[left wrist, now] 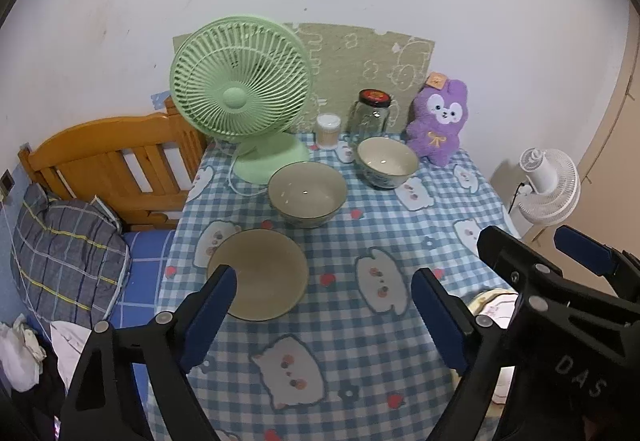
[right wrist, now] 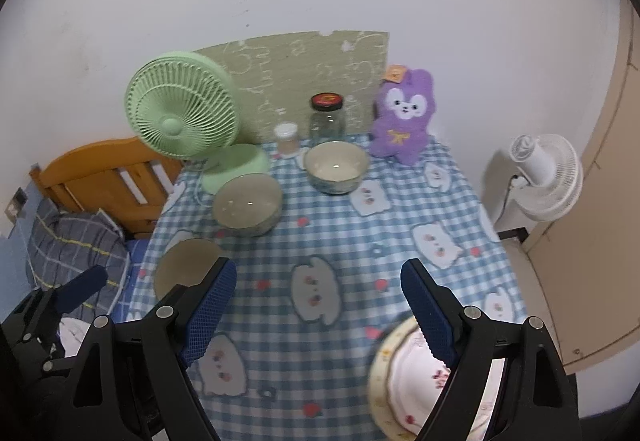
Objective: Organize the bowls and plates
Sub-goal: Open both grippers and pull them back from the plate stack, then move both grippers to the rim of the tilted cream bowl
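**A:** Ok so going left to right: the left gripper [left wrist: 322,315] has its fingers [left wrist: 208,317] spread wide with nothing between them, pointing down at an angle over the worktop [left wrist: 360,361]. The plain beige plate [left wrist: 258,275] sits just past its left finger, flat on the checked cloth. Beyond that, ahead of the fingers, is the wide bowl [left wrist: 307,193], and further on and a bit right, the smaller bowl [left wrist: 387,161]. Green fan [left wrist: 240,81] behind them, then a cotton swab tub [left wrist: 328,130], a glass jar [left wrist: 371,113] and the purple plush [left wrist: 438,121] along the back.

**B:** And the right one?

**A:** Right gripper [right wrist: 318,313] is the same deal: fingers [right wrist: 430,317] wide, empty, tilted down. The floral plate [right wrist: 404,373] lies right under its right finger at the near edge. I can't tell if the finger touches it.

**B:** So nothing's stacked yet. How would you go about it?

**A:** My guess is the step is reaching for a plate each. I'd come in low and straddle the rim with one finger under the lip and one on top, since flat plates give you nothing else to grab. Keep that downward tilt, close slowly, and lift level so it doesn't slip. The floral one hangs close to the edge, so don't nudge it outward.
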The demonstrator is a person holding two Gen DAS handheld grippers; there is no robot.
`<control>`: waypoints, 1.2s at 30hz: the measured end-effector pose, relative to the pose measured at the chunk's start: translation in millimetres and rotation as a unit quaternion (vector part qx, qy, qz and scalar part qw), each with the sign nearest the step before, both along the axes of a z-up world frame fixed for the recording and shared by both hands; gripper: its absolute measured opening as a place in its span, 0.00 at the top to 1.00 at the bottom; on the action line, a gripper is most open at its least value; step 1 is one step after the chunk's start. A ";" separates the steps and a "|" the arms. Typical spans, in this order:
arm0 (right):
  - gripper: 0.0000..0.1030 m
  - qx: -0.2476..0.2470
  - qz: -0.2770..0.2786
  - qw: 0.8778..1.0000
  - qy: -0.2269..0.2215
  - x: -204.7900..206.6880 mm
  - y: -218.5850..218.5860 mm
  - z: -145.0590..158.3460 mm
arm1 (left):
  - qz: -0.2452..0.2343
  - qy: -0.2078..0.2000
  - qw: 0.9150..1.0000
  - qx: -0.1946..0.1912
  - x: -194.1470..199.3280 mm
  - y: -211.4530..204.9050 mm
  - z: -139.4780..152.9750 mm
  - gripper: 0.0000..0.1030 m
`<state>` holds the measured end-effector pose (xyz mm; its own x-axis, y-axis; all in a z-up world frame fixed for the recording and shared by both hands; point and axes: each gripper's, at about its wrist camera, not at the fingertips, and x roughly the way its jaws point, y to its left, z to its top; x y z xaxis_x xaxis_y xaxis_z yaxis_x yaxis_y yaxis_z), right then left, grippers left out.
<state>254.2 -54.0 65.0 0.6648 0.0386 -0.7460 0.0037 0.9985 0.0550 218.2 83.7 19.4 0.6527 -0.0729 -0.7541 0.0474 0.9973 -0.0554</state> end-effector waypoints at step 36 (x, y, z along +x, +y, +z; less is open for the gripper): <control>0.49 0.006 0.065 0.991 0.119 103.0 112.8 -143.3 | 0.064 0.093 0.994 0.013 82.4 95.7 -128.4 0.45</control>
